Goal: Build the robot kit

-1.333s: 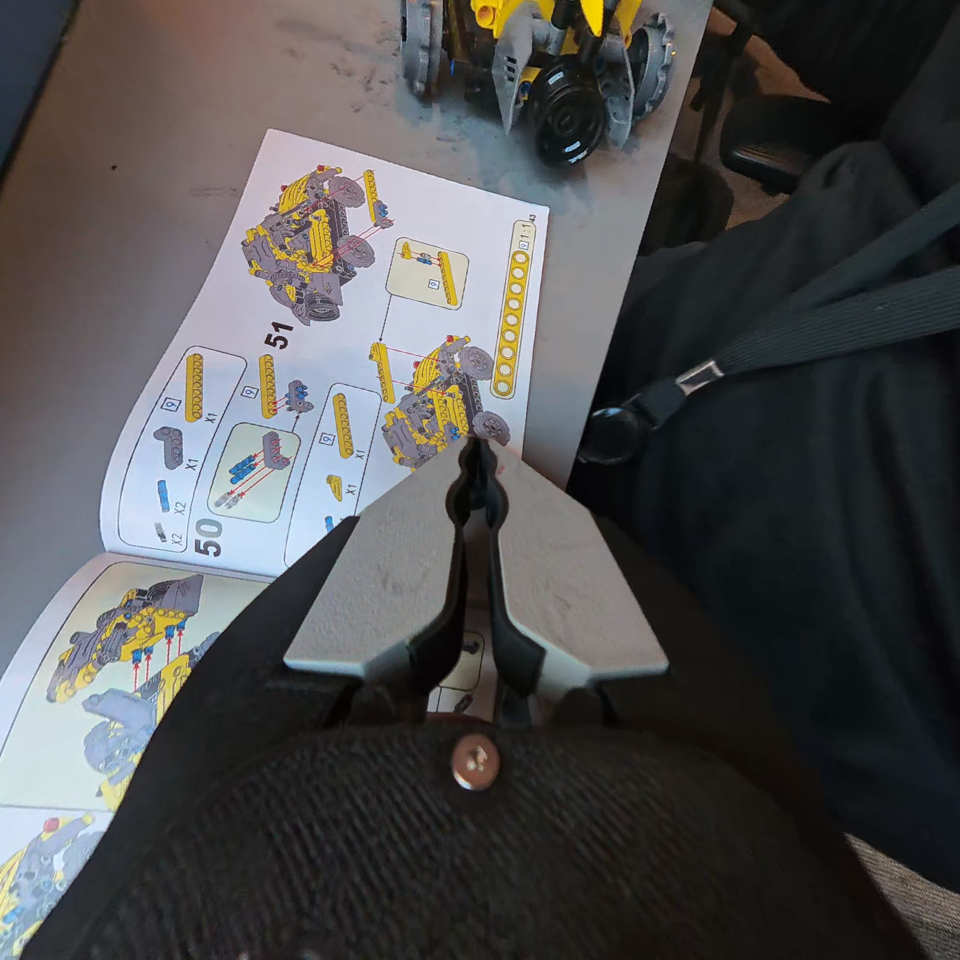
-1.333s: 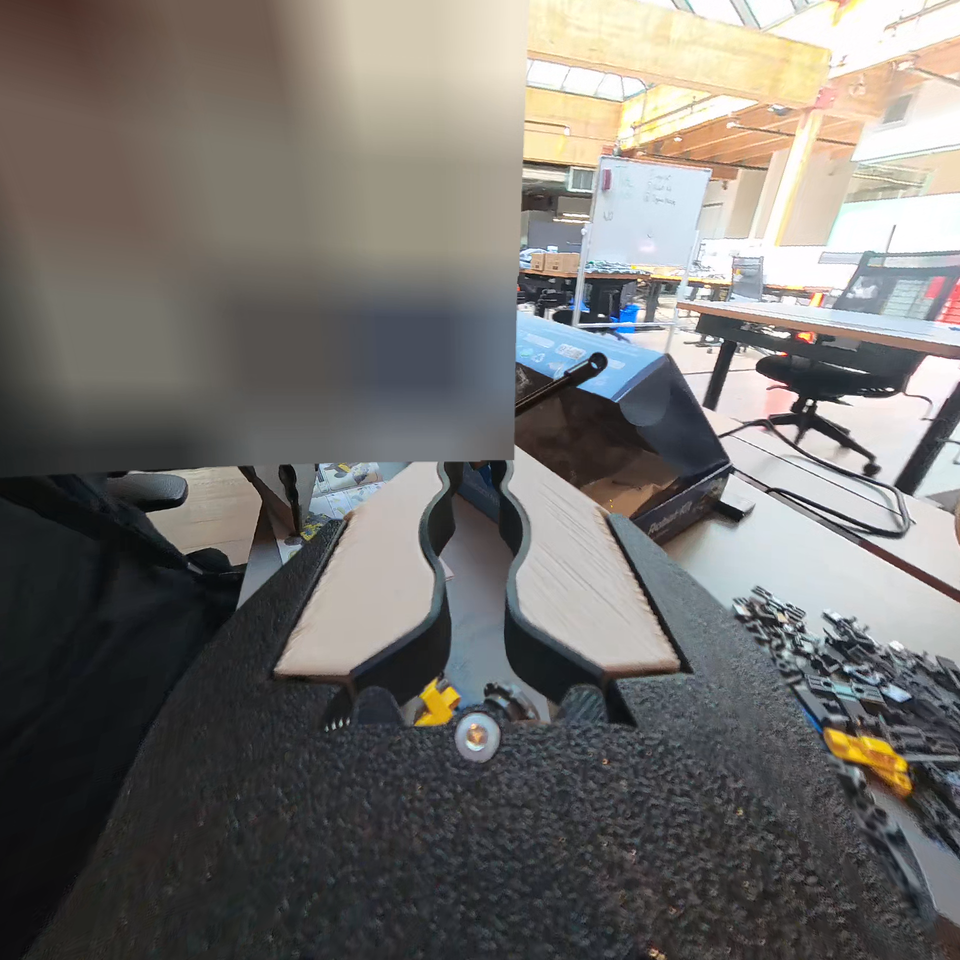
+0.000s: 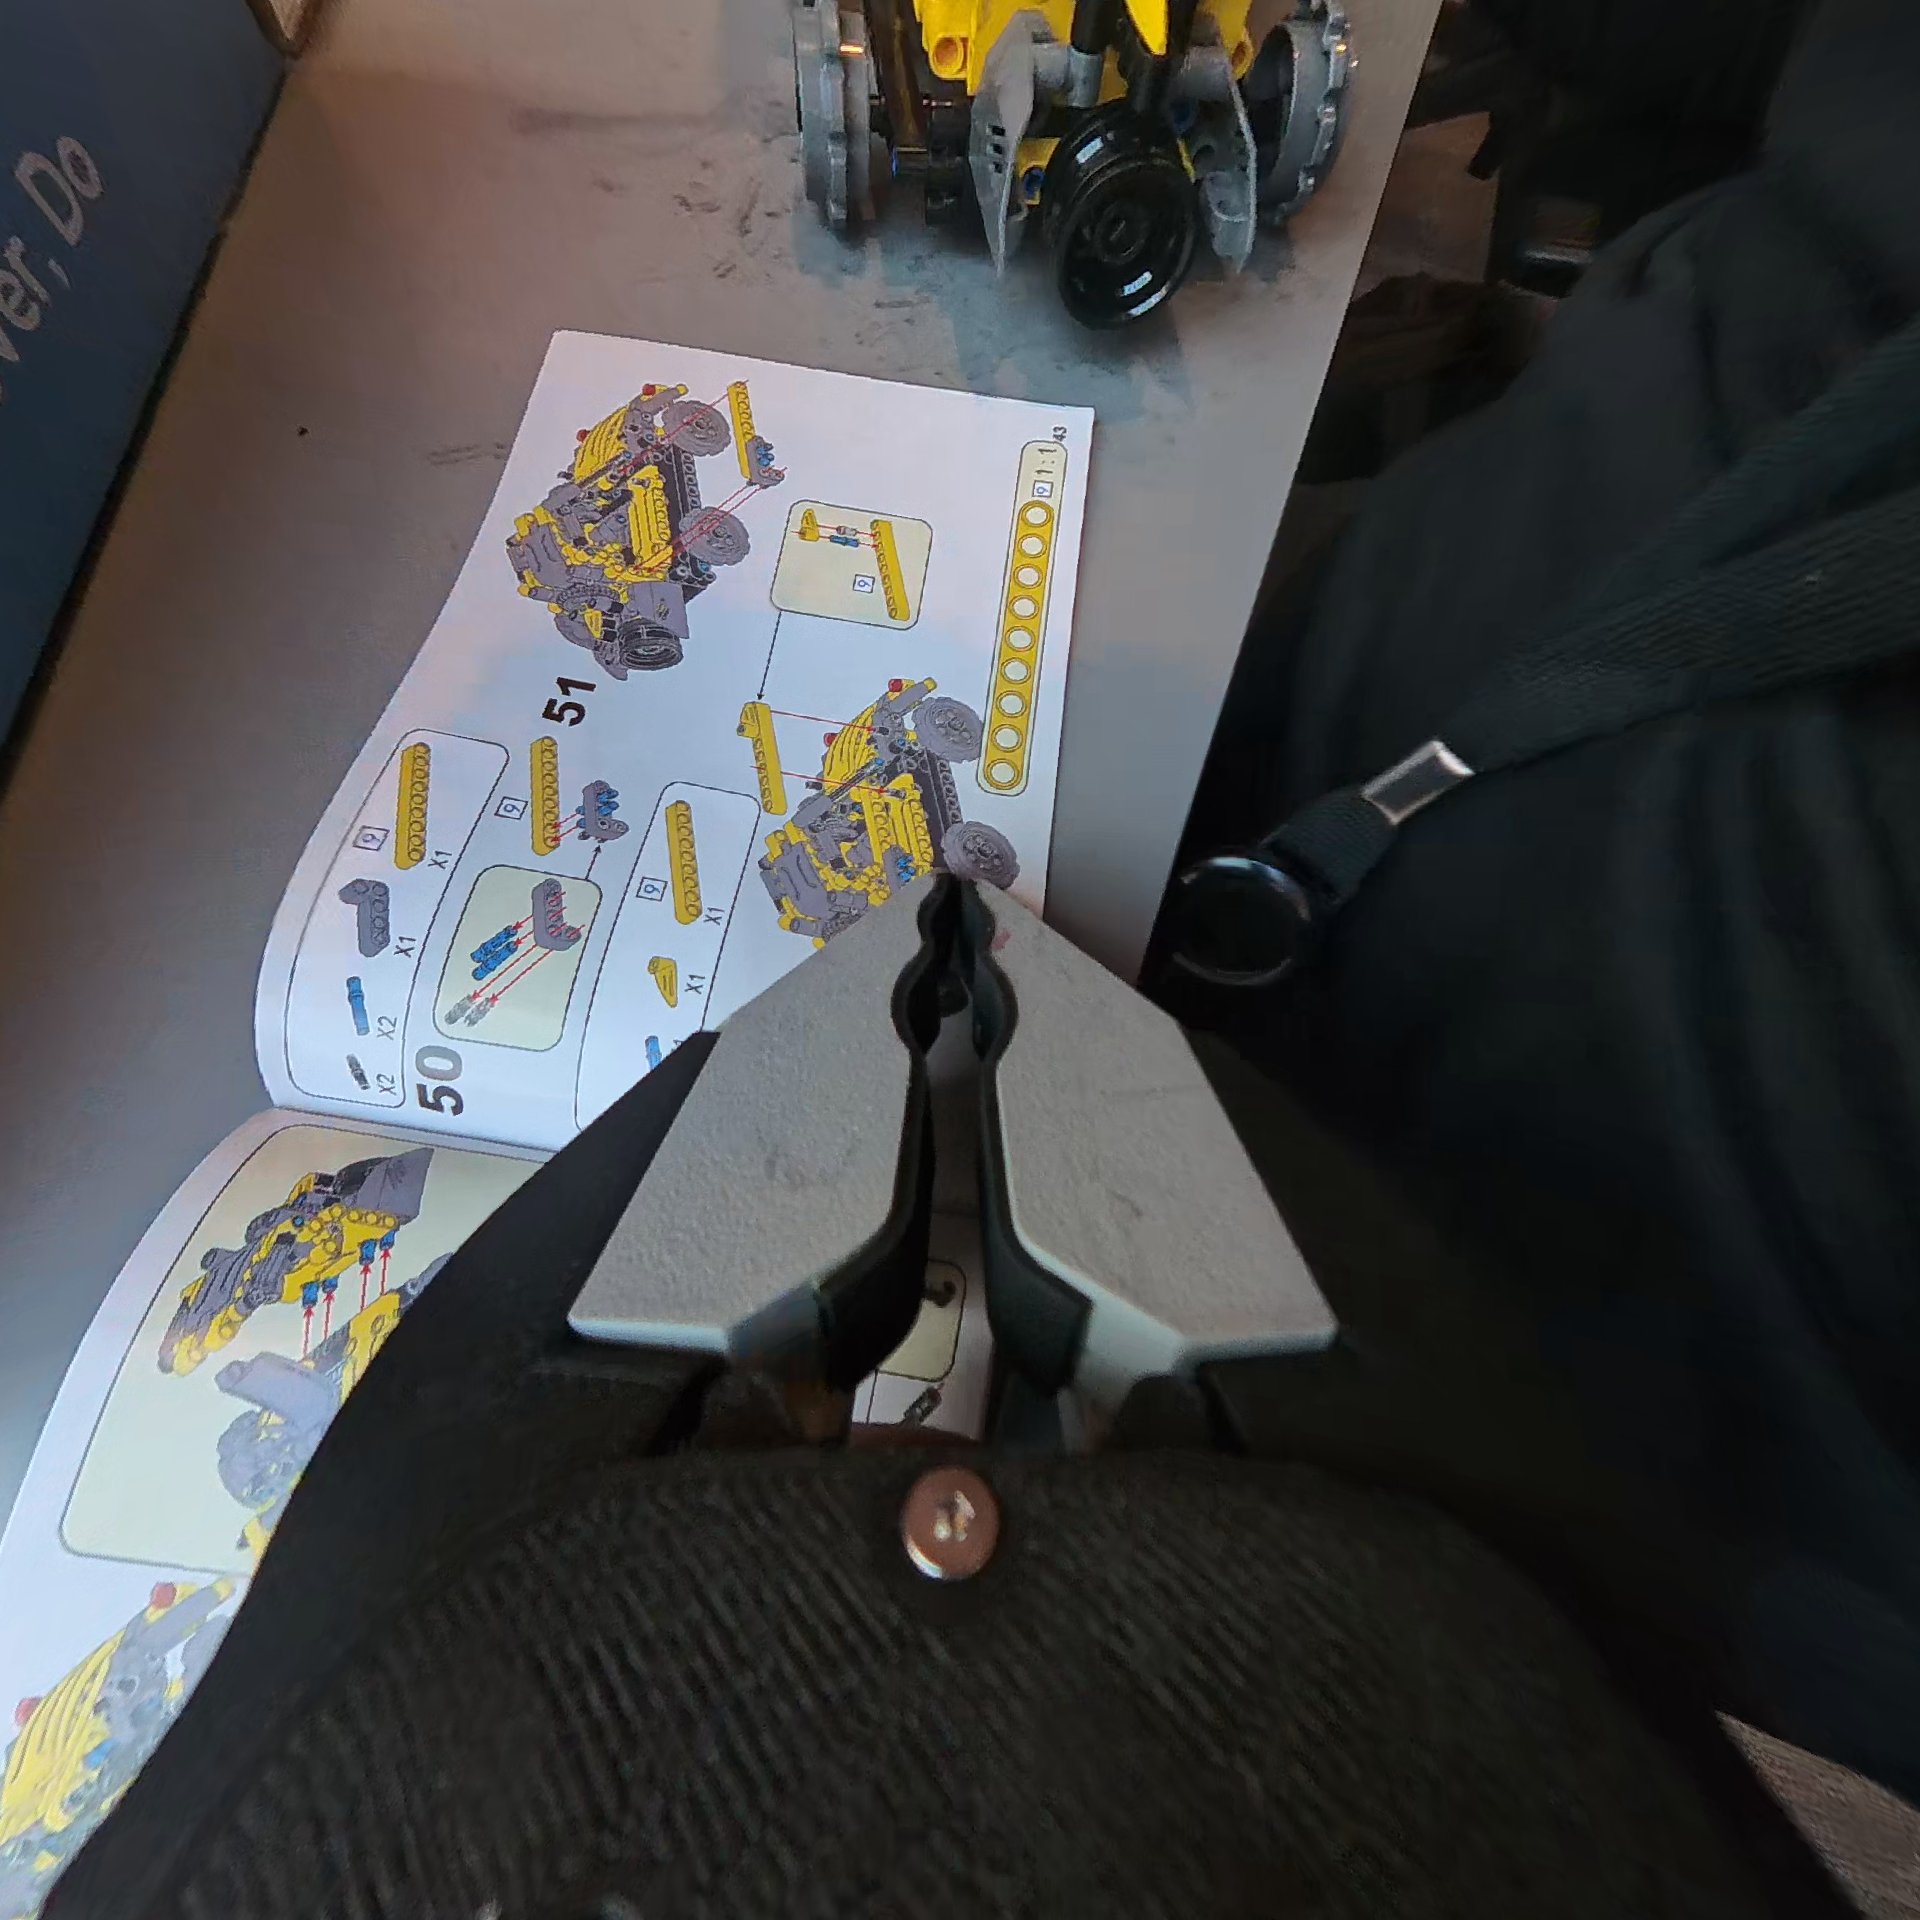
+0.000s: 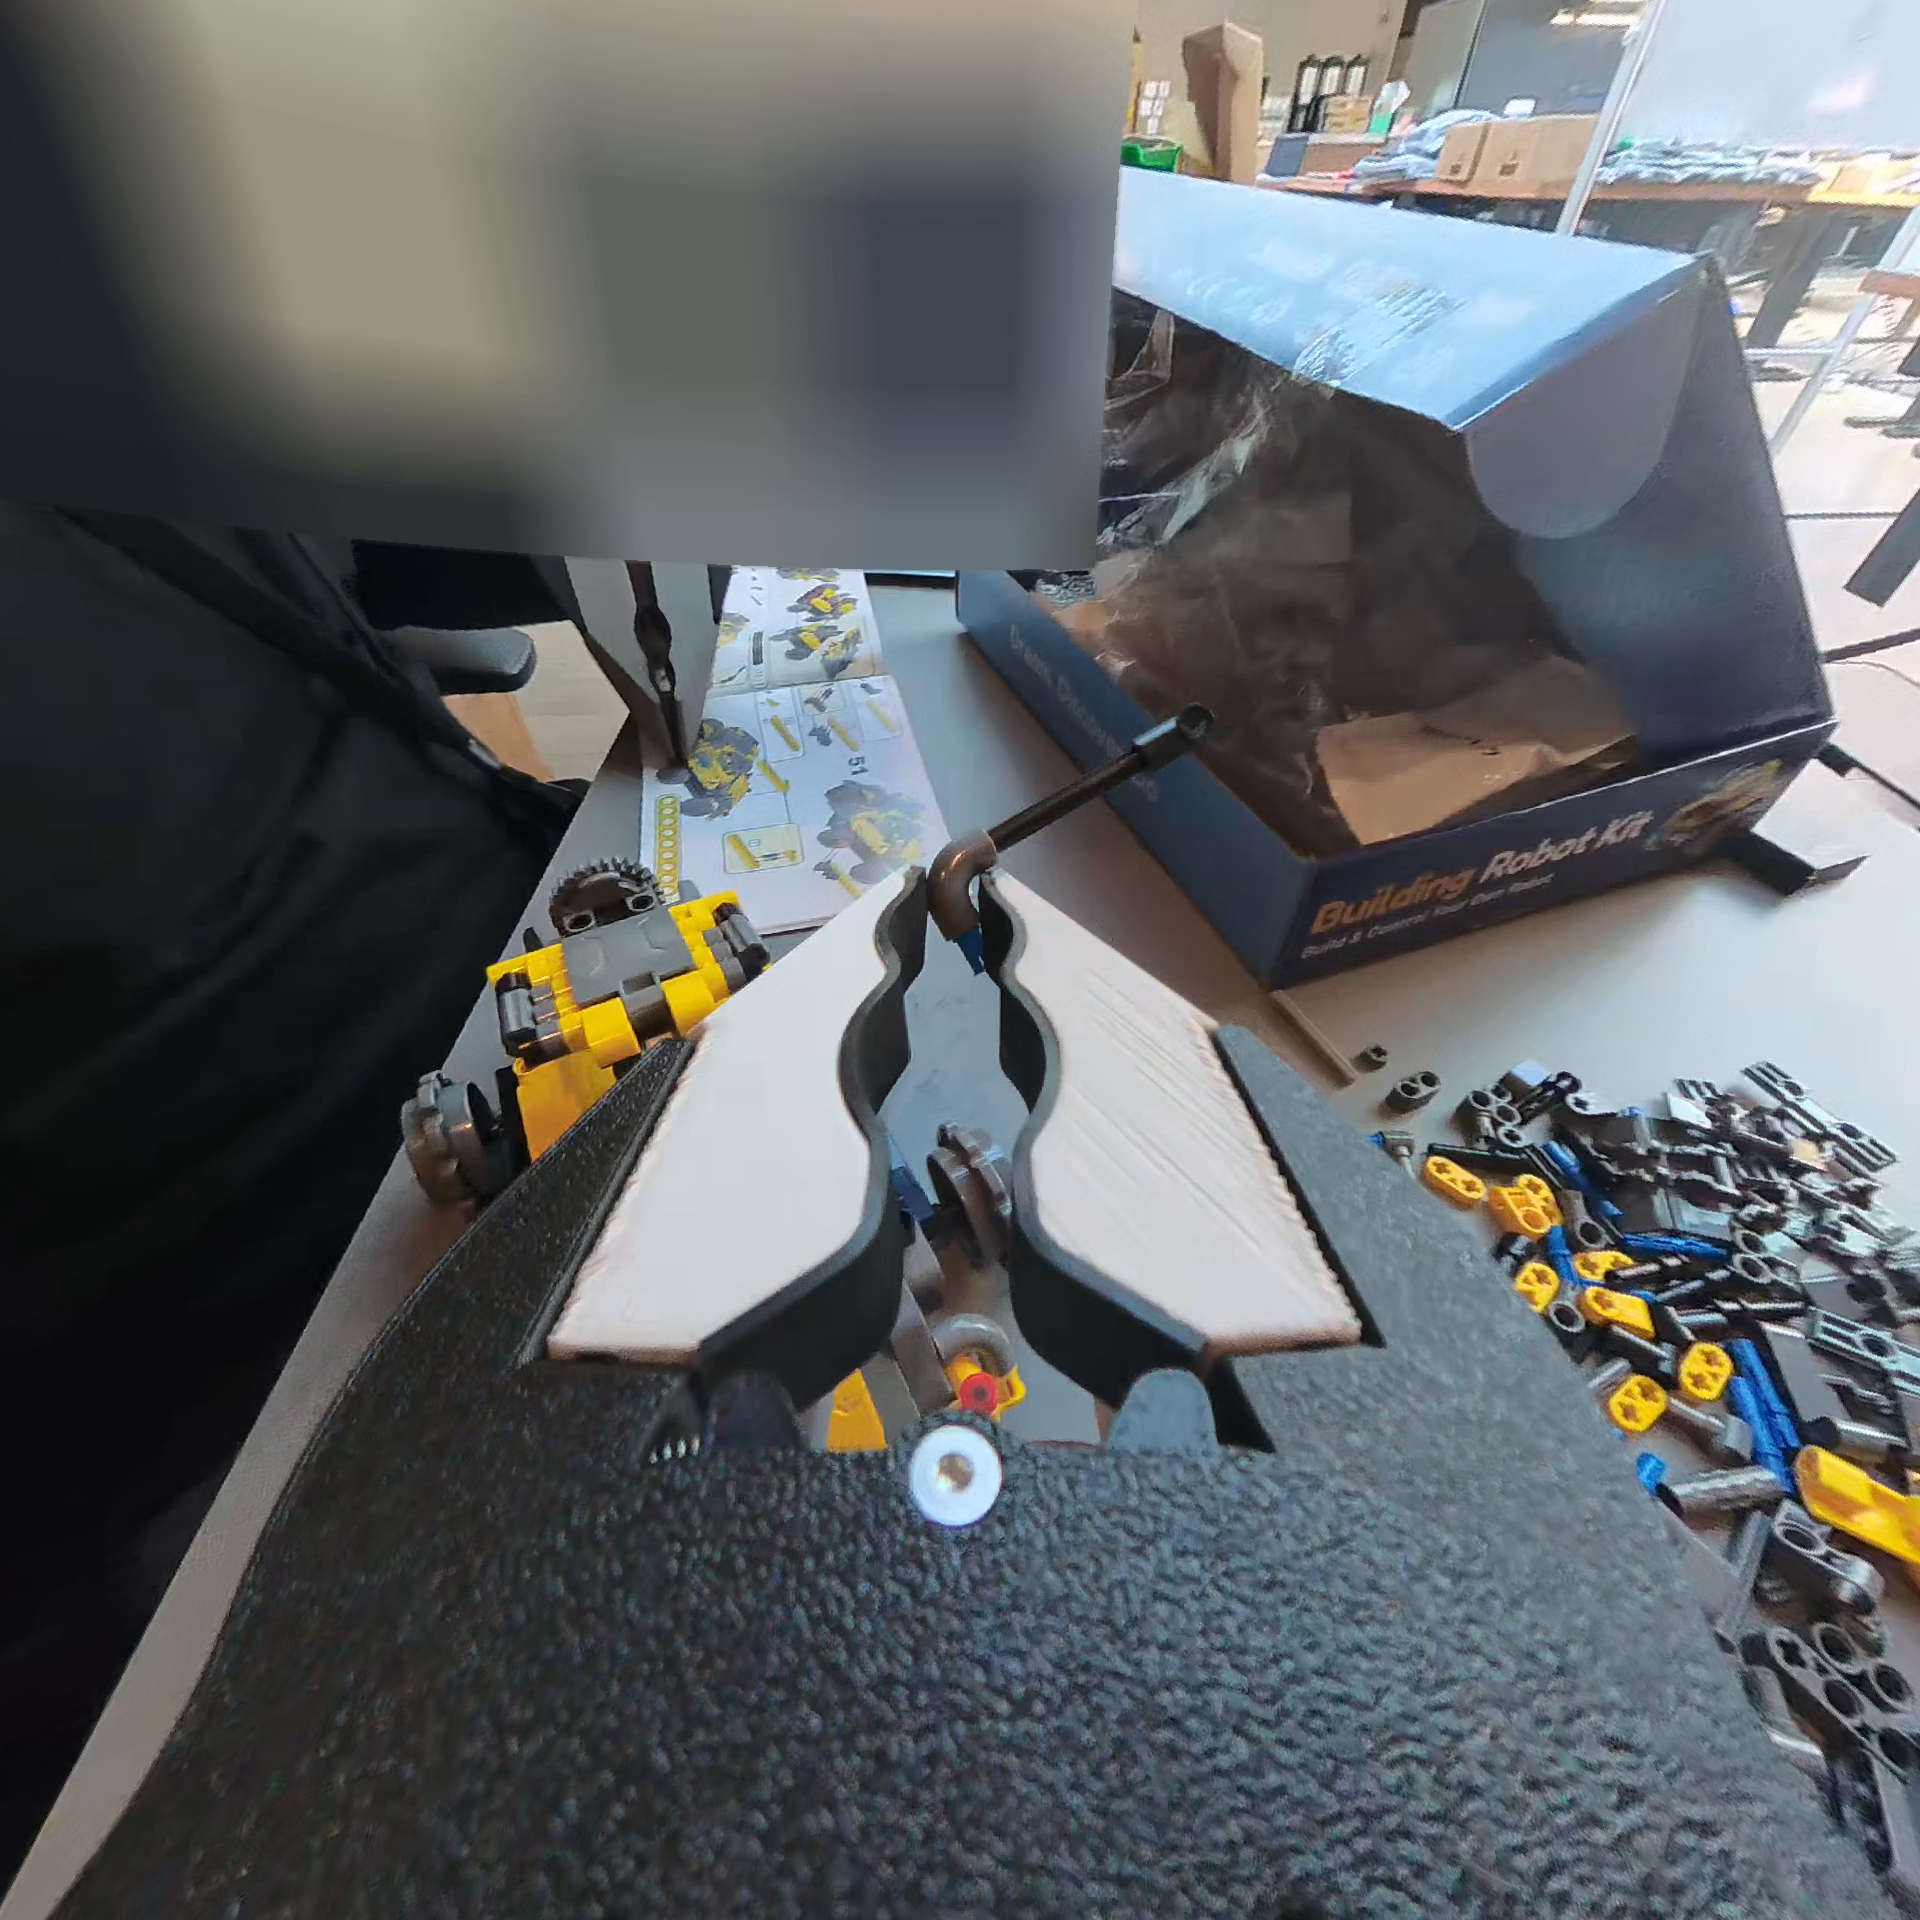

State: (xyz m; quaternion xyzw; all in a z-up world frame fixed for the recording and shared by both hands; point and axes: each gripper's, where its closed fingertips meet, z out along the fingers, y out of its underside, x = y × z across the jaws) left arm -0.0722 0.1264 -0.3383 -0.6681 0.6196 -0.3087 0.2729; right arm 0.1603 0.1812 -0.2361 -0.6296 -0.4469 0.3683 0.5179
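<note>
My right gripper (image 4: pixel 956 896) is shut on a small grey elbow connector (image 4: pixel 951 871) with a black axle rod (image 4: pixel 1081 795) sticking out up and to the right, held above the grey table (image 4: pixel 1039 727). A yellow and grey brick vehicle (image 4: pixel 613 987) stands just left of and below it, partly hidden under the fingers. My left gripper (image 3: pixel 958 896) is shut with nothing visible between the tips. Its tips rest at the near corner of an open instruction booklet (image 3: pixel 644 727). The same gripper (image 4: pixel 665 686) shows far off, pointing down onto the booklet (image 4: pixel 810 790). The vehicle (image 3: pixel 1049 114) stands beyond the booklet.
An open dark blue cardboard box (image 4: pixel 1455 883) lies on its side behind the right gripper; its side (image 3: pixel 94 312) borders the booklet. A pile of loose black, blue and yellow parts (image 4: pixel 1683 1278) lies at right. A person in dark clothing (image 3: pixel 1610 831) sits along the table edge (image 3: pixel 1247 727). One gripper's finger ends stand about 25 cm off the other's.
</note>
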